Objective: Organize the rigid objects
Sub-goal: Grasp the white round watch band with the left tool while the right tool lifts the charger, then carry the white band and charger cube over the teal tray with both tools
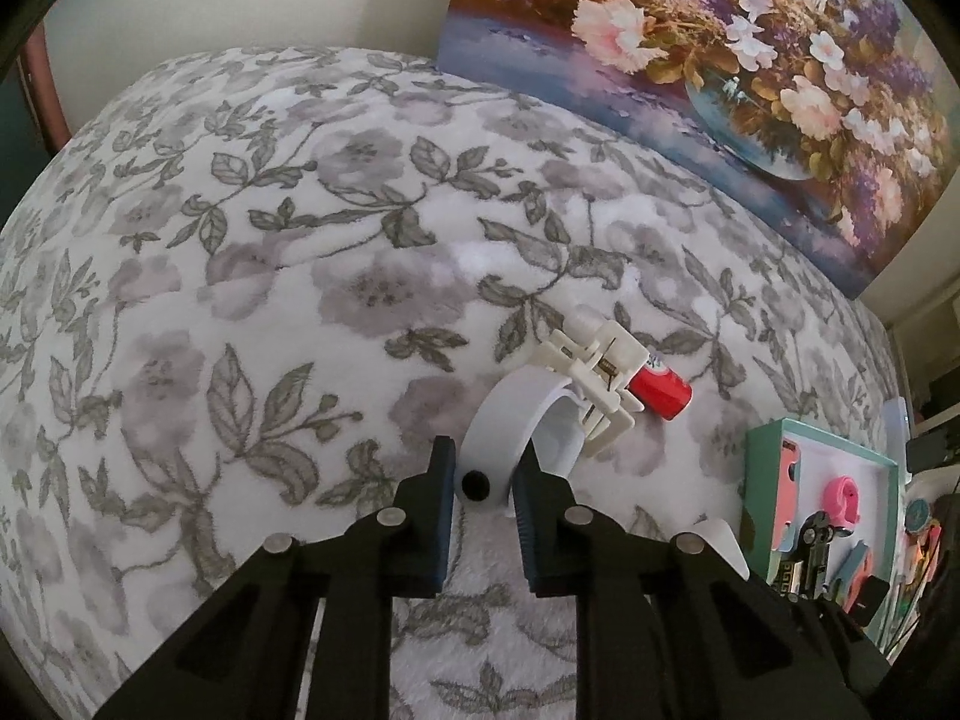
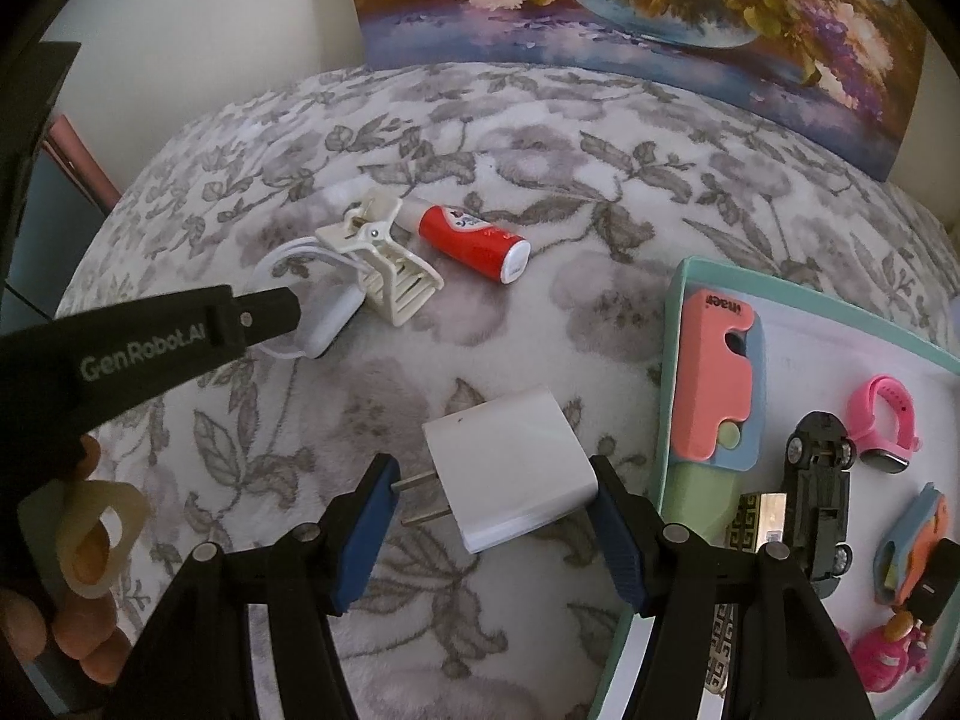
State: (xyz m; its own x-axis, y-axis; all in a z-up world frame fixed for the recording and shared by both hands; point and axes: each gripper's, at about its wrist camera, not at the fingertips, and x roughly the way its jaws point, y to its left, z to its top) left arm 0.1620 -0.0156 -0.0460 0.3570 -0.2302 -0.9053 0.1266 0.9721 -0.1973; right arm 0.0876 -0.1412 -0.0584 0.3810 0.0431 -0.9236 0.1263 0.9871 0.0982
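Clip lamp [image 1: 540, 420] sits out on the flowered blanket [image 1: 240, 300], white band curving up from a cream clamp, and the left gripper [image 1: 483, 480] is right on it — jaws closed in on the white band, both pads touching its sides near a small black button. From the right wrist view the same lamp [image 2: 336, 276] shows with the left gripper's black finger reaching over its white head. Just beyond the clamp lies a red tube [image 1: 660, 393], white cap, on its side, close beside the clamp.

Over to the right gripper [image 2: 492, 504]: jaws spread wide, released, and a white charger plug [image 2: 510, 468] lies flat on the blanket between them, prongs pointing toward the left pad; the right pad sits against the charger's edge, nothing gripped.

At the right edge, a teal tray [image 2: 678, 324] holds a pink-and-blue case [image 2: 714, 378], a black toy car [image 2: 819, 498] and a pink watch [image 2: 882, 414]. A flower painting [image 2: 660, 12] leans behind the blanket.
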